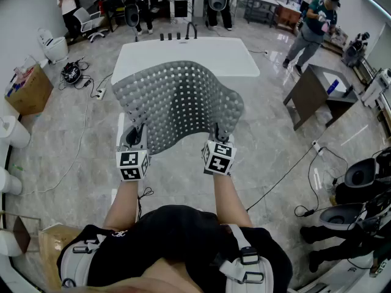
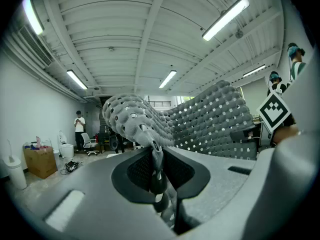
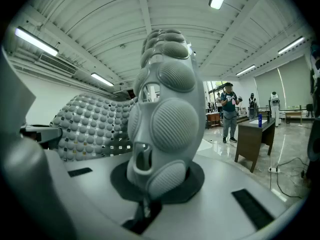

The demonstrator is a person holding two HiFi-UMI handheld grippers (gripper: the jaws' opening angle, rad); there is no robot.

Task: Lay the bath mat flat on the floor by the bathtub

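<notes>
The mat (image 1: 177, 102) – grey, studded with round bumps and pierced by rows of small holes – is up in the air, not on the floor (image 1: 269, 145). It hangs between the person and the white tub (image 1: 189, 54), and in the head view it covers the tub's near edge. Its near edge is pinched at two spots. The left gripper (image 1: 133, 140) has the left one and the right gripper (image 1: 218, 134) the right one, and the two are held side by side at about the same height. From that edge the mat arches up and away toward the tub and bulges in the middle, with its right side curling over. In the left gripper view the jaws are clamped on a thin fold of the mat's edge, and the rest of the sheet billows up behind them. In the right gripper view the jaws are pressed together on the mat's rim, and a strip of it stands upright just in front of the camera, bumps facing it. To the right of the tub, well apart from it, stands a dark desk (image 1: 311, 90), and beyond it a person (image 1: 311, 26) in a teal top. A cardboard box (image 1: 27, 90) sits on the floor at far left, and a black cable (image 1: 287, 173) runs across the tiles to the right.
</notes>
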